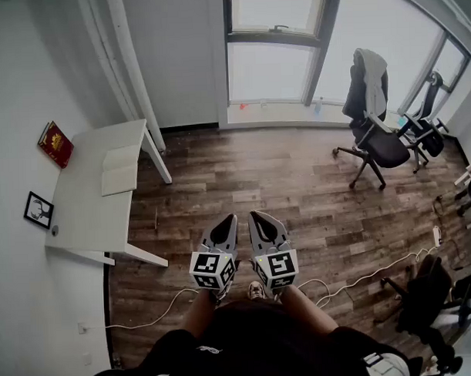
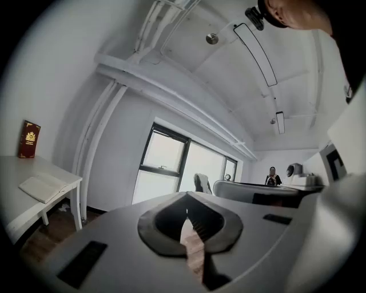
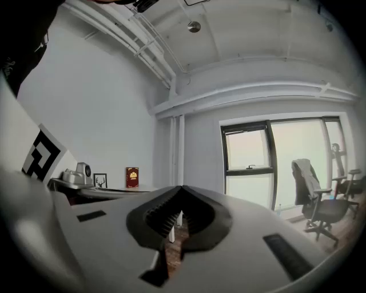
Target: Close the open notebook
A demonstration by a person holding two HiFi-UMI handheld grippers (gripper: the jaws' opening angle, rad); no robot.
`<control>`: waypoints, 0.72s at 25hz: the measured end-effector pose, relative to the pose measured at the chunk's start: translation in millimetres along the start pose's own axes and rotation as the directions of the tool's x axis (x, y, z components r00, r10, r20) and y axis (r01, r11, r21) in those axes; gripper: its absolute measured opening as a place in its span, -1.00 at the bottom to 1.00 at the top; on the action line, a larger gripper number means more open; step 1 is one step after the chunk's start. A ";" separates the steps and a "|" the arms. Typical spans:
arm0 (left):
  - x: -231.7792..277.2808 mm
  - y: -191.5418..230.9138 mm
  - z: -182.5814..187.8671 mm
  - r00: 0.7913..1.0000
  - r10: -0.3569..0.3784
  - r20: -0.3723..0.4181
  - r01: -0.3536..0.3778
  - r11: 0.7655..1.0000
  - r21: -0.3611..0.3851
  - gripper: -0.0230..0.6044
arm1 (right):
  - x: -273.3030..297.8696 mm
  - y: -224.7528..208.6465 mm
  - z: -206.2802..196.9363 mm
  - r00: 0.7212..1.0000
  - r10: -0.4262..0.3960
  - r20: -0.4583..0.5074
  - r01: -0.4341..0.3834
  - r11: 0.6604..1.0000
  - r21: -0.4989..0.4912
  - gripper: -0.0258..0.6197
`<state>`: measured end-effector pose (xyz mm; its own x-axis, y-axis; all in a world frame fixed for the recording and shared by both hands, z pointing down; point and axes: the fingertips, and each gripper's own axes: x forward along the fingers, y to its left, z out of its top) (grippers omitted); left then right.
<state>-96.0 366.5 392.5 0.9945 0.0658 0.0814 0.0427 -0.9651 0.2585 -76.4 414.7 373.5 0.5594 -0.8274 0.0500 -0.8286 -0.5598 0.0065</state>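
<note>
Notebook (image 1: 119,170) lies open on the white desk (image 1: 82,219), well off to the left and ahead of both grippers, its long side running along the desk. The left gripper (image 1: 229,222) is the nearer. It and the right gripper (image 1: 256,219) are both closed on nothing, level above the floor (image 1: 297,181).

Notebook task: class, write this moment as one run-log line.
notebook: open on table | left tongs: shut, empty | right tongs: shut, empty | contact with notebook: none
</note>
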 end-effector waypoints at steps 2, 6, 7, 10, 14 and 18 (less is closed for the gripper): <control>2.4 -1.6 1.5 1.000 -0.002 -0.003 0.002 1.000 0.009 -0.92 | 0.1 -3.5 -0.2 1.000 -0.004 0.004 0.004 1.000 0.013 -0.85; 14.0 -3.0 3.1 1.000 -0.005 -0.005 0.005 1.000 0.025 -0.92 | 4.5 -12.4 -0.6 1.000 -0.002 0.016 0.002 1.000 0.020 -0.85; 18.0 -2.3 3.2 1.000 -0.003 -0.004 0.003 1.000 0.028 -0.92 | 7.1 -14.9 -0.5 1.000 0.002 0.020 -0.002 1.000 0.019 -0.85; 31.4 -0.5 2.2 1.000 0.005 -0.004 -0.005 1.000 0.026 -0.92 | 15.3 -25.8 0.1 1.000 0.010 0.026 -0.010 1.000 0.008 -0.85; 52.5 -4.4 -0.4 1.000 0.031 0.002 -0.031 1.000 0.005 -0.92 | 23.4 -44.5 -1.9 0.998 0.050 0.027 -0.050 0.999 -0.014 -0.85; 65.3 -5.1 -8.0 0.997 0.081 0.003 -0.081 0.997 -0.002 -0.92 | 30.4 -53.7 -6.3 0.993 0.115 0.031 -0.114 0.993 -0.033 -0.85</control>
<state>-32.0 377.8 404.2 0.9950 -0.0133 0.0992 -0.0382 -0.9666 0.2534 -15.1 419.9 381.0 0.4612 -0.8871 0.0193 -0.8871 -0.4604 0.0334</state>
